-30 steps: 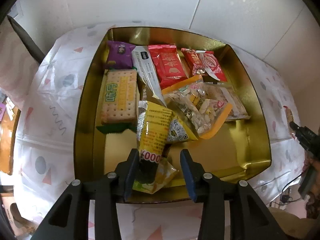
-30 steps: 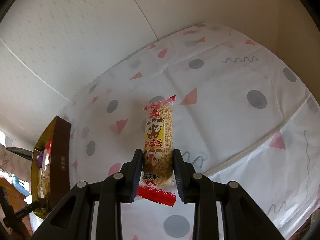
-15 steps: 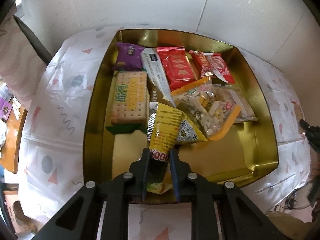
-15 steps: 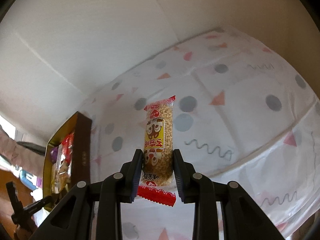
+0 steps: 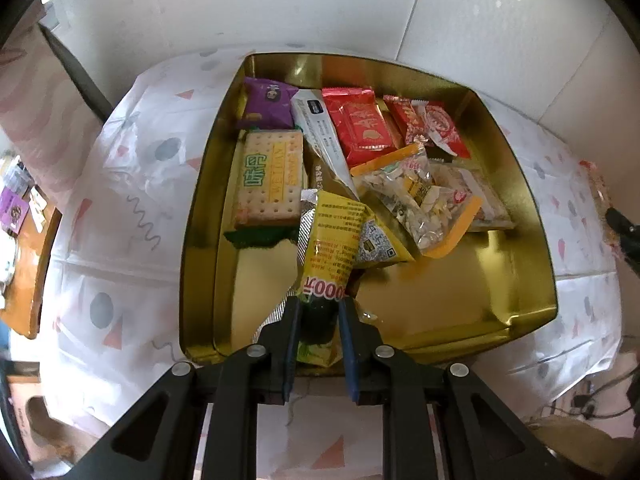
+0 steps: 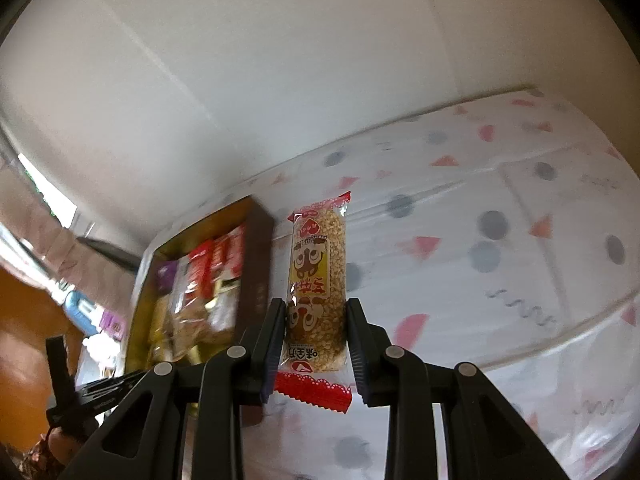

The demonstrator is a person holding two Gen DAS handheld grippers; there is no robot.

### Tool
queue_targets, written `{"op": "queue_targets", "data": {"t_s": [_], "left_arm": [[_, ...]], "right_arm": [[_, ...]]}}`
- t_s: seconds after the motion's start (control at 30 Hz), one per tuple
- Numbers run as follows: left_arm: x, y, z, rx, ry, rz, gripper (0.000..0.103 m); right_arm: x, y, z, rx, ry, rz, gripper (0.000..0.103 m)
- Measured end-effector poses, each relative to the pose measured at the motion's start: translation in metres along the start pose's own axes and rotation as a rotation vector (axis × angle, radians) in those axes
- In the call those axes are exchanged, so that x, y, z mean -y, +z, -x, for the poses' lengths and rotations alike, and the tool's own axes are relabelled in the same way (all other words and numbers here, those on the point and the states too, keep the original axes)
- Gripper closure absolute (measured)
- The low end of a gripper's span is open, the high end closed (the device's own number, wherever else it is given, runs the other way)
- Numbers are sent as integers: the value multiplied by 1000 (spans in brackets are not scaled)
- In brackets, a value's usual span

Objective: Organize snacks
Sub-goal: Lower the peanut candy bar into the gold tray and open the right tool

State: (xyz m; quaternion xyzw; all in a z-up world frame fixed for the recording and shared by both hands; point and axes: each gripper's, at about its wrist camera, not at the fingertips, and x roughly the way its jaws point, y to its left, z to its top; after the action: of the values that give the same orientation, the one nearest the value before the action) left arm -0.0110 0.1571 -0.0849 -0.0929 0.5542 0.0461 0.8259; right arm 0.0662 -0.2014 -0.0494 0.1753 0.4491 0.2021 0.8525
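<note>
A gold tin tray [image 5: 520,184] sits on the patterned tablecloth and holds several snack packets. My left gripper [image 5: 319,312] is shut on the dark lower end of a yellow snack packet [image 5: 334,240] at the tray's near side. That packet leans over a cracker pack [image 5: 270,178] and a clear nut bag [image 5: 416,196]. My right gripper [image 6: 315,320] is shut on a long puffed-grain bar with red ends [image 6: 318,276], held in the air above the cloth. In the right wrist view the tray [image 6: 256,280] lies to the left of the bar.
Red packets [image 5: 360,124] and a purple packet [image 5: 268,104] lie at the tray's far end. The tray's near right floor [image 5: 460,288] is bare gold. A white wall [image 5: 320,8] stands behind the table. A wooden surface [image 5: 24,264] with small items is at far left.
My left gripper closed from open onto the yellow packet's lower end. The right gripper rose and swung left with the grain bar, bringing the tray into its view.
</note>
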Motion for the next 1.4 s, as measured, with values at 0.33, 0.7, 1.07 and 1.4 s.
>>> {"op": "queue_targets", "data": {"t_s": [0.33, 0.7, 1.07, 1.4], "left_arm": [[9, 0, 31, 88, -3, 55, 48], [1, -6, 47, 114, 30, 125, 35], [-32, -19, 64, 154, 41, 248, 28], [-39, -28, 71, 164, 61, 274, 26]], "right_arm": [[-63, -5, -20, -89, 89, 166, 73], [-135, -22, -45, -235, 180, 446, 73], [-186, -49, -75, -408, 218, 787, 73], [-206, -71, -120, -638, 207, 1072, 73]]}}
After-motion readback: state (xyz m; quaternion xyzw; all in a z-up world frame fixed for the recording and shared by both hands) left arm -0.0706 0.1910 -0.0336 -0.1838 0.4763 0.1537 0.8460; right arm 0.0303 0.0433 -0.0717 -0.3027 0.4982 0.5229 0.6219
